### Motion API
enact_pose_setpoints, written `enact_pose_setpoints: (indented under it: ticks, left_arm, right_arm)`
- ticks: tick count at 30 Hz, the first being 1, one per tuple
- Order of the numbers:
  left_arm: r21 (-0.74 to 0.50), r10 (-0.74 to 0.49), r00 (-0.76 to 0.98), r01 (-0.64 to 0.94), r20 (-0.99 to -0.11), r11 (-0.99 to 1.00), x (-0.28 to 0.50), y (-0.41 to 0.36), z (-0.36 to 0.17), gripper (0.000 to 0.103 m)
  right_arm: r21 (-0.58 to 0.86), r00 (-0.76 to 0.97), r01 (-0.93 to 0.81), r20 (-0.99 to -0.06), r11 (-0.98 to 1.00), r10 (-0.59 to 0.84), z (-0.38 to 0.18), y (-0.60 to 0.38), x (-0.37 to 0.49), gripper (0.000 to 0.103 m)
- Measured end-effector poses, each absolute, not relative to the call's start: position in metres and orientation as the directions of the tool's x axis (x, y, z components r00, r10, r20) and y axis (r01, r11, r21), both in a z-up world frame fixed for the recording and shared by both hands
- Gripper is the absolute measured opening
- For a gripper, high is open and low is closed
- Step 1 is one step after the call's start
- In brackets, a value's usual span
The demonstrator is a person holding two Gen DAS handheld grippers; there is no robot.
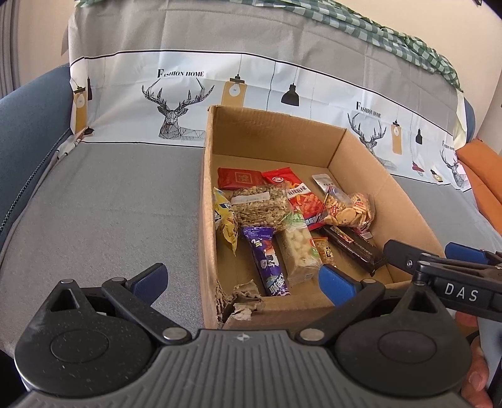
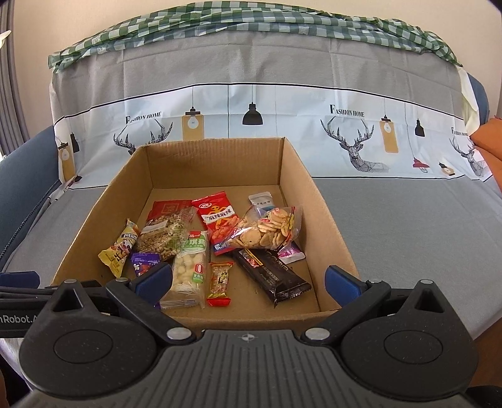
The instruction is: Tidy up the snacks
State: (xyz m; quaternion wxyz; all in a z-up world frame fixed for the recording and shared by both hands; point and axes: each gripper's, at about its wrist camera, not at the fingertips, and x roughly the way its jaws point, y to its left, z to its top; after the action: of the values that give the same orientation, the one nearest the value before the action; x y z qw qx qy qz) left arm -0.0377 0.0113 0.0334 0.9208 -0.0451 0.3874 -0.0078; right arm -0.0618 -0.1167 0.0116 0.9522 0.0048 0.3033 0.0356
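An open cardboard box (image 1: 354, 150) (image 2: 216, 163) stands on a grey cloth and holds several snack packets: a clear bag of small biscuits (image 1: 351, 208) (image 2: 266, 230), a red packet (image 2: 218, 221), a black bar (image 2: 271, 276), a white puffed-rice bar (image 2: 189, 266), a purple bar (image 1: 269, 266) and a yellow packet (image 2: 117, 251). My left gripper (image 1: 243, 282) is open and empty, straddling the box's torn near-left corner. My right gripper (image 2: 248, 279) is open and empty over the box's near wall; it also shows in the left wrist view (image 1: 439, 254).
The grey cloth (image 1: 109, 213) with a deer-print band covers the seat and backrest. A green checked cloth (image 2: 251, 22) lies along the top. A blue armrest (image 1: 28, 125) is at left and an orange cushion (image 1: 483, 169) at right.
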Motion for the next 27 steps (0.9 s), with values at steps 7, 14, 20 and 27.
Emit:
enact_pose_setpoints:
  ticks: [7, 14, 20, 27]
  left_arm:
    - [-0.089, -0.051, 0.701, -0.018, -0.712, 0.996, -0.0379, 0.0104, 0.0335, 0.102]
    - [-0.09, -0.053, 0.7, -0.017, -0.712, 0.996, -0.0375, 0.0104, 0.0335, 0.102]
    - [-0.09, -0.052, 0.7, -0.017, -0.712, 0.996, -0.0375, 0.0102, 0.0335, 0.102]
    - [-0.091, -0.058, 0.701, -0.01, -0.711, 0.996, -0.0375, 0.0088, 0.0331, 0.102]
  right_arm:
    - [0.031, 0.814, -0.065, -0.577, 0.997, 0.071, 0.0105, -0.1166, -0.0618, 0.102]
    - [0.032, 0.814, -0.065, -0.577, 0.997, 0.071, 0.0105, -0.1167, -0.0623, 0.102]
    - [0.032, 0.813, -0.064, -0.577, 0.997, 0.071, 0.0109, -0.1166, -0.0621, 0.102]
    - [0.032, 0.813, -0.065, -0.578, 0.997, 0.071, 0.0111, -0.1168, -0.0619, 0.102]
